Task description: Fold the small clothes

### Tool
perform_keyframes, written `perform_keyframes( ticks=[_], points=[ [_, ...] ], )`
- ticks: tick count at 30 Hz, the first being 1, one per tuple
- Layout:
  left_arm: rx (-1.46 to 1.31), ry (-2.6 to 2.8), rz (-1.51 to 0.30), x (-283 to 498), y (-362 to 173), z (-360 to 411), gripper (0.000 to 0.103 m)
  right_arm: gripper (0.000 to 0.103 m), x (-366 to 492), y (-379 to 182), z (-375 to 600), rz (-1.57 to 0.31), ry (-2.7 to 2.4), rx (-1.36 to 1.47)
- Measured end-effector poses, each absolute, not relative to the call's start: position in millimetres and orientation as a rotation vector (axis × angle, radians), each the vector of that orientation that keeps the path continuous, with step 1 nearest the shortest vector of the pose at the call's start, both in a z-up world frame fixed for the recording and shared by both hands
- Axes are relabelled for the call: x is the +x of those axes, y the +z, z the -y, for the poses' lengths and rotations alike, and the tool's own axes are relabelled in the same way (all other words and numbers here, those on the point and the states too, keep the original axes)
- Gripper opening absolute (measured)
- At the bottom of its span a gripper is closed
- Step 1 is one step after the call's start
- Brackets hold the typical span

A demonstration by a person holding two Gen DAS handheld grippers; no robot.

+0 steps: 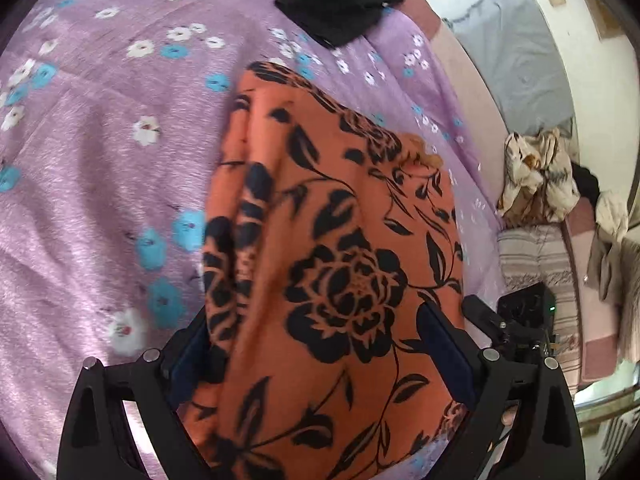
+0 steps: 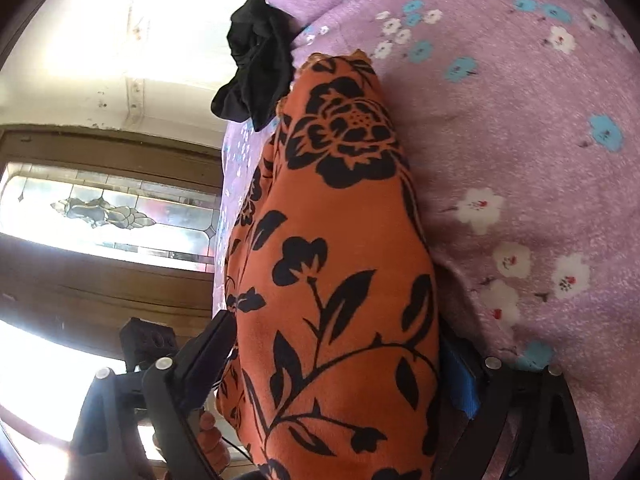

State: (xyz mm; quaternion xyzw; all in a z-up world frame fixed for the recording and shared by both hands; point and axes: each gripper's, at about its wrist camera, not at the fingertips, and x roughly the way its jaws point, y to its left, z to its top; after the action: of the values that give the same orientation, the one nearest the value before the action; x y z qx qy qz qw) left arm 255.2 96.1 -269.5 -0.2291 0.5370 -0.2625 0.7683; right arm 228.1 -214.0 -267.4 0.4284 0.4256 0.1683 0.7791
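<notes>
A purple bedspread (image 1: 100, 168) printed with white and blue flowers covered the bed. In the left wrist view it spread left of the fingers; a black garment (image 1: 336, 4) lay crumpled on it well ahead of the tips. To the right of the fingers, past the bed's edge, a cream patterned cloth (image 1: 536, 176) sat heaped on a striped cushion (image 1: 540, 264) near a pale wall.

The left gripper (image 1: 320, 344) pointed downward over the bed, its jaws wide. The orange garment with black flowers (image 1: 332, 240) filled the gap between them and ran forward onto the bedspread; whether the pads pressed it could not be told.

In the right wrist view a leaded glass pane (image 2: 108, 216) in a wooden frame stood left of the fingers. The right gripper (image 2: 332, 356) was tilted downward, jaws wide, the same orange garment between them, the blue pad (image 2: 460, 380) beside its right edge.
</notes>
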Motion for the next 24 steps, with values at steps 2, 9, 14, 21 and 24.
perform_keyframes(
  ticks=[2,9,14,21,24],
  points=[
    [-0.483,-0.573,-1.159,254,-268,-90,0.095,0.075,227,-266,208,-0.927,0.335,0.866],
    [-0.458,-0.506,-1.113,251,-263,-85,0.046,0.054,219,-249,201,-0.851,0.304,0.780],
    [-0.401,-0.573,-1.011,237,-237,-63,0.038,0.051,210,-228,199,-0.787,0.305,0.722],
    [-0.364,-0.720,-0.972,217,-218,-16,0.034,0.049,175,-208,242,-0.718,0.245,0.714],
    [-0.328,-0.773,-1.004,209,-224,17,0.034,0.049,156,-212,272,-0.733,0.208,0.753]
  ],
)
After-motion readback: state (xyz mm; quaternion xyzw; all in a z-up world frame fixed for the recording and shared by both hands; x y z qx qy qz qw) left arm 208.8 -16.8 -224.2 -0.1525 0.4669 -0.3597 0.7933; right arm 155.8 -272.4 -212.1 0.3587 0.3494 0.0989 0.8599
